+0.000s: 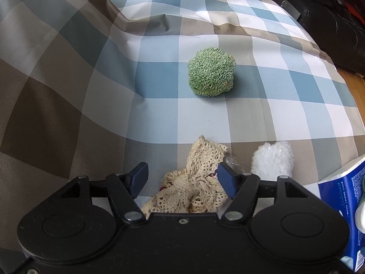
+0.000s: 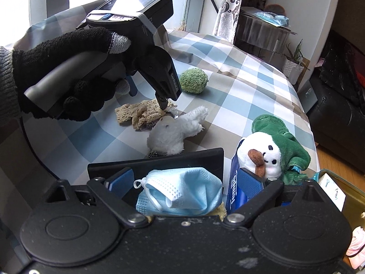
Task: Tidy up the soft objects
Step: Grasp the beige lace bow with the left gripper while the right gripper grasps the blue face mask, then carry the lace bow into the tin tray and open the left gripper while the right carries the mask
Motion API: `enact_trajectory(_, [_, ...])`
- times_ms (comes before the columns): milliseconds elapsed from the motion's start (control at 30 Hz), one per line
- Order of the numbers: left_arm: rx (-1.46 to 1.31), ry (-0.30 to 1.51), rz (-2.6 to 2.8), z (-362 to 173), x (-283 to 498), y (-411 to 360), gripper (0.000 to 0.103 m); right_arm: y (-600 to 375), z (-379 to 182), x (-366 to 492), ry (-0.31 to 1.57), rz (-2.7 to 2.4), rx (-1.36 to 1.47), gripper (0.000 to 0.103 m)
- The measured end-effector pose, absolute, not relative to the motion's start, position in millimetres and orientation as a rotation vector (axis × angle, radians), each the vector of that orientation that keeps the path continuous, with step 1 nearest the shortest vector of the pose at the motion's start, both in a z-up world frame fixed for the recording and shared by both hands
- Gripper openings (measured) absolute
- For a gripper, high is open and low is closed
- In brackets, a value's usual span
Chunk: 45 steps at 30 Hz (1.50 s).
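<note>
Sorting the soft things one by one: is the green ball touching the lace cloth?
Apart. The left wrist view shows the green ball well beyond the lace cloth, with bare checked cover between them.

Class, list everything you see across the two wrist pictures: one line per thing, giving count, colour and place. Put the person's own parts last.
Checked fabric bed cover: one, blue, beige and white, under everything.
Curly-textured ball: one, green, alone on the cover, farthest away.
Crocheted lace cloth: one, cream, crumpled below the left gripper.
Fluffy plush toy: one, white, beside the lace cloth.
Pleated face mask: one, light blue, between the right gripper's jaws.
Snowman plush toy: one, white with green hat, right of the mask.
Tissue pack: one, blue and white, right edge.
Left gripper: black, blue pads, jaws apart over the lace.
Right gripper: black, jaws wide.
Gloved hand: black, holding the left gripper.
</note>
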<state>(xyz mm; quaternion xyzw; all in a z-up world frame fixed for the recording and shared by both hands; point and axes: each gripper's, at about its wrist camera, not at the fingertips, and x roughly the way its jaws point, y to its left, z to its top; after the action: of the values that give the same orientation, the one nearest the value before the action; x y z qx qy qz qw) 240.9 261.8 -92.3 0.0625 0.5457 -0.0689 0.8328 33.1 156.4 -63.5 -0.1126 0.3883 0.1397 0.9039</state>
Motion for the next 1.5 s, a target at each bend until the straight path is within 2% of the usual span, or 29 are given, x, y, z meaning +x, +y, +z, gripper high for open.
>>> enact_trajectory(133, [0.139, 1.178, -0.166, -97.0, 239.7, 258.4, 0.068, 159.3, -69.6, 32.6, 0.824, 0.292, -0.238, 0.094])
enact_trajectory(300, [0.116, 1.202, -0.191, -98.4, 240.7, 259.3, 0.068, 162.4, -74.8, 32.7, 0.854, 0.287, -0.250, 0.082])
enact_trajectory(367, [0.087, 1.216, -0.190, -98.7, 242.4, 262.7, 0.068, 162.0, -75.0, 34.2, 0.865, 0.287, -0.238, 0.074])
enact_trajectory(633, [0.065, 1.173, -0.166, -90.6, 241.9, 267.6, 0.070, 157.3, -68.2, 32.2, 0.857, 0.275, -0.197, 0.062])
enact_trajectory(867, [0.102, 1.192, -0.191, -95.4, 239.8, 261.2, 0.073, 150.2, -60.2, 27.9, 0.837, 0.265, -0.171, 0.061])
enact_trajectory(933, [0.126, 1.205, -0.199, -98.5, 238.7, 257.1, 0.080, 149.3, -58.1, 27.2, 0.833, 0.266, -0.166, 0.061])
enact_trajectory(1067, [0.155, 1.214, -0.198, -103.9, 237.2, 252.6, 0.080, 148.7, -55.1, 25.1, 0.828, 0.267, -0.163, 0.061])
enact_trajectory(1333, [0.087, 1.204, -0.191, -100.4, 240.4, 261.8, 0.069, 144.4, -47.8, 18.7, 0.817, 0.255, -0.160, 0.061])
enact_trajectory(1500, [0.064, 1.180, -0.143, -95.5, 240.9, 267.1, 0.068, 135.4, -31.2, 6.9, 0.785, 0.237, -0.138, 0.061])
